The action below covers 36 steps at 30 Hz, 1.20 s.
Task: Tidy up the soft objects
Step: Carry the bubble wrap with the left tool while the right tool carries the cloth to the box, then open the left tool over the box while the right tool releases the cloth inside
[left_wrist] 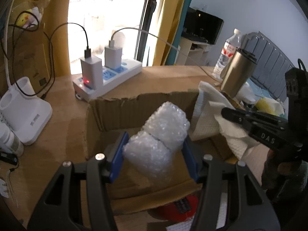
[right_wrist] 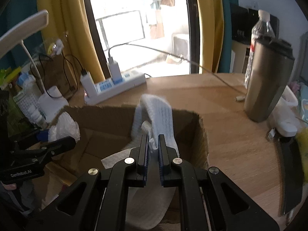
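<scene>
Sunlit window and yellow curtains stand behind a wooden desk [right_wrist: 221, 134] crowded with a power strip [left_wrist: 107, 80], a steel tumbler [right_wrist: 267, 82] and a water bottle [left_wrist: 227, 53]; an open cardboard box [left_wrist: 119, 105] sits in the middle of it, and both pairs of tongs hang over its mouth.

From the left wrist view, the left gripper [left_wrist: 154, 148] clamps a bubble-wrap bundle [left_wrist: 157, 134] between its blue pads; the bundle's long axis runs from about seven o'clock up to one o'clock, straight away from the tongs, with the box floor directly beneath it.

From the right wrist view, the right gripper [right_wrist: 153, 144] is pinched tight on a white waffle-weave cloth [right_wrist: 157, 113]; the cloth loops up towards twelve o'clock above the jaws and trails down at six o'clock below them, its lower end already inside the box near the right-hand wall.

Seen from the right, the left tongs lie at nine o'clock, over the box's far-left corner; seen from the left, the right tongs lie at three o'clock. Each load appears to sit over its own half of the box, so the drop likely turns on lowering straight down; the cloth's end seems lower in the box than the bundle.
</scene>
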### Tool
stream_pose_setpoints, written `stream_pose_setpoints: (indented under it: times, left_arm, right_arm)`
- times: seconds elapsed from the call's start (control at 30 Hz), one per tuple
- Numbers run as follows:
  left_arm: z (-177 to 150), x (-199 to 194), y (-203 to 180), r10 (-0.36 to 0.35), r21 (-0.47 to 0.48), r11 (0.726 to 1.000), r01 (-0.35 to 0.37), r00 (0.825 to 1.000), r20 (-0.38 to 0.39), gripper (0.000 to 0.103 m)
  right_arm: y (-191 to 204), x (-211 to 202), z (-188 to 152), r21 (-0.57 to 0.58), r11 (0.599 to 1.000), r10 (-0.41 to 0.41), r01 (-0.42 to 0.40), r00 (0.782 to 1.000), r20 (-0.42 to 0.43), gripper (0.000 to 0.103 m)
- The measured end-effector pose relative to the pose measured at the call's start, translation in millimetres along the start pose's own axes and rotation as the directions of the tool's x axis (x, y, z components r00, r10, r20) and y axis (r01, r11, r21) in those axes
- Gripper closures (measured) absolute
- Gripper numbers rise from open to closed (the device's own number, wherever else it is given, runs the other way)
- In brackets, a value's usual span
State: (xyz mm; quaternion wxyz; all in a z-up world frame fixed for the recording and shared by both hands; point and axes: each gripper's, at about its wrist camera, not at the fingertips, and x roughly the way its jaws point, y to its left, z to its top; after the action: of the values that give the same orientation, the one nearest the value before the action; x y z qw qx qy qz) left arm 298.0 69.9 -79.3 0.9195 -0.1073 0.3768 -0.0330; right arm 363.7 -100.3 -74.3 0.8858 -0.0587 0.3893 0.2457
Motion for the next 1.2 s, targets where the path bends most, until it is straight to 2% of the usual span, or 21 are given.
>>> stream_pose_setpoints:
  times: [0.23,0.33,0.4,0.47,0.5,0.6,1.2]
  left_arm:
    - [-1.1,6.3,-3.1,-0.01,0.005,1.0,0.01,1.0,-0.024,0.046]
    - [-0.2,5.6,-5.3,-0.01,0.007,1.0,0.011,0.999,-0.03,0.045]
    - [0.1,5.0,-7.7,-0.005,0.012,1.0,0.005,0.999,-0.036,0.043]
    - [0.2,2.5,-9.6,-0.004,0.016,1.0,0.005,0.999,-0.034,0.035]
    - [0.3,-0.2,-10.8,-0.009,0.018,1.0,0.009,1.0,-0.028,0.027]
    - [1.1,-11.4,-14.1,-0.029,0.014,0.999,0.029,1.0,0.007,0.023]
    - [-10.8,-94.4,-25.7,-0.011,0.012,1.0,0.009,0.988,0.152,0.02]
  right_arm:
    - [4.8,7.7,-2.7,-0.042,0.999,-0.016,0.014,0.998,-0.053,0.091]
    - [5.9,6.6,-1.9,-0.043,0.999,-0.003,0.0,0.998,-0.065,0.083]
    - [6.0,1.4,-1.9,-0.039,0.999,0.007,-0.009,0.998,-0.057,0.067]
    - [7.2,-6.2,-0.8,-0.04,0.999,0.019,-0.021,0.999,-0.036,0.062]
    - [8.5,-11.4,-0.3,-0.044,0.999,0.022,-0.023,1.0,-0.022,0.06]
    - [12.6,-26.8,0.6,-0.057,0.998,0.022,-0.021,1.0,0.015,0.054]
    - [43.0,-103.9,-16.9,-0.106,0.994,0.023,-0.01,0.992,0.126,0.05]
